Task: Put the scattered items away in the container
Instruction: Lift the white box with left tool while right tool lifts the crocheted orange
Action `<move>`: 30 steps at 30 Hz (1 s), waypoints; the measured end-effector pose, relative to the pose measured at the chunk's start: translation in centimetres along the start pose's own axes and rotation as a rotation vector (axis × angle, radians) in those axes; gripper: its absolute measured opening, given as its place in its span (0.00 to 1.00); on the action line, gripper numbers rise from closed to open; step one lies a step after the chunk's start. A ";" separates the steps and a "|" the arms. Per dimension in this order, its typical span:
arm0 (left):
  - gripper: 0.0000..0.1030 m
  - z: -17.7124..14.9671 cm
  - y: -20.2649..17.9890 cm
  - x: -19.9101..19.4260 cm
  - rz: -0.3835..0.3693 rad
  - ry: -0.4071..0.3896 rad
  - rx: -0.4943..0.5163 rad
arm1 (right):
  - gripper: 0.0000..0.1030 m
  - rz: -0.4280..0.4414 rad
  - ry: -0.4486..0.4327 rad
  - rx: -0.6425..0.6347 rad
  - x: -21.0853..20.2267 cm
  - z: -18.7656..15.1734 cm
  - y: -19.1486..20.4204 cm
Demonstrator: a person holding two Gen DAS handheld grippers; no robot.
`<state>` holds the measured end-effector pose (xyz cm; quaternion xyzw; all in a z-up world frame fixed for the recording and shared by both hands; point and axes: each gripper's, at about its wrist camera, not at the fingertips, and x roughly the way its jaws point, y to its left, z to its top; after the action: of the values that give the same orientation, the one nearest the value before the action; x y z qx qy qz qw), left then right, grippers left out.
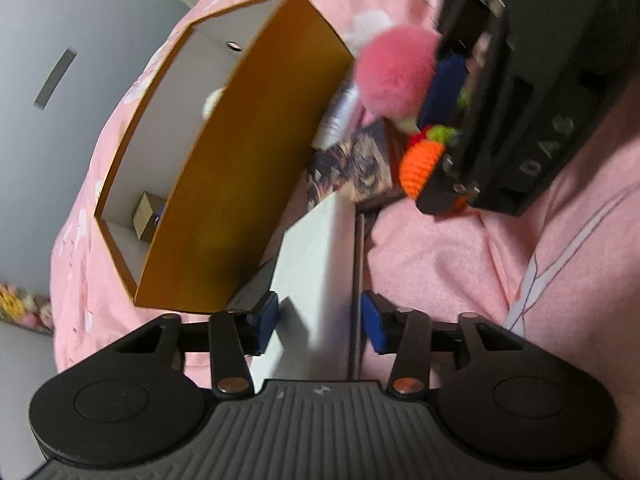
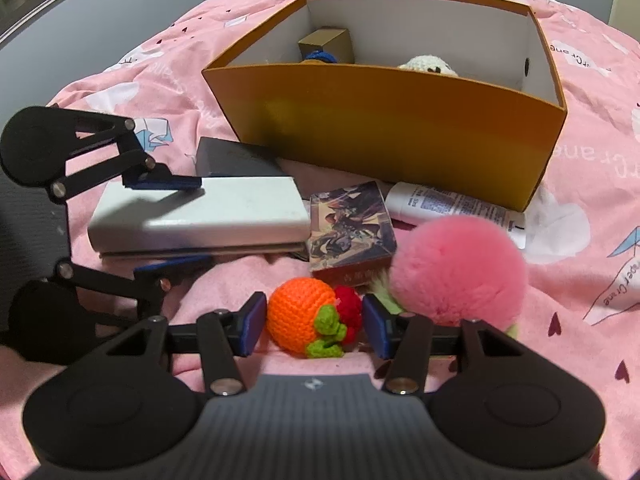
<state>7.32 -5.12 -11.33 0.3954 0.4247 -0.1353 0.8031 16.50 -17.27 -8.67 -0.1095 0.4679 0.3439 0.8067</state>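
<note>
Straddling the white rectangular hard-shelled block [image 2: 200,210] at its near end, the left tool [image 1: 318,322] has its blue pads standing on either side of it; whether they press on the block or only frame it I cannot tell, since a thin gap seems to show on one side. The block looks stiff, smooth and a little slippery, probably with some weight to it, and it rests on a thinner grey slab, so a grip across its short width, taken well in from the end, would seem the safer hold. The right tool [image 2: 314,326] stands about half open around the orange crocheted ball with green leaves and a red berry [image 2: 300,316], its pads close beside the yarn but not visibly squeezing. That ball should be light, soft and grippy, forgiving of a pinch across its middle. Just beside it lies the fluffy pink pompom [image 2: 458,270], which would crush easily, then the small printed cardboard box [image 2: 352,228] and the white plastic tube with blue print [image 2: 452,206], likely to roll. All these lie near the front wall of the orange open-topped cardboard container [image 2: 384,128], which already holds a small brown box and a cream knitted toy. Everything sits on a bed under a pink patterned blanket [image 2: 580,152], soft and rumpled, so things can tilt or sink. A grey wall stands behind.
</note>
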 end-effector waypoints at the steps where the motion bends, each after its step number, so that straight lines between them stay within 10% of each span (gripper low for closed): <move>1: 0.43 0.0 0.7 -0.4 -0.015 -0.009 -0.034 | 0.53 0.003 0.000 0.004 -0.1 0.0 -0.1; 19: 0.36 0.5 2.4 -0.1 -0.063 0.000 -0.072 | 0.54 0.012 0.044 0.005 0.4 -0.4 -0.4; 30: 0.32 -1.2 6.8 -2.3 -0.178 -0.069 -0.486 | 0.53 0.084 -0.052 0.020 -2.9 1.4 -0.9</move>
<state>8.96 -0.03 -6.34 0.1471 0.4502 -0.1131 0.8734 17.07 -18.60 -5.63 -0.0728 0.4542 0.3754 0.8047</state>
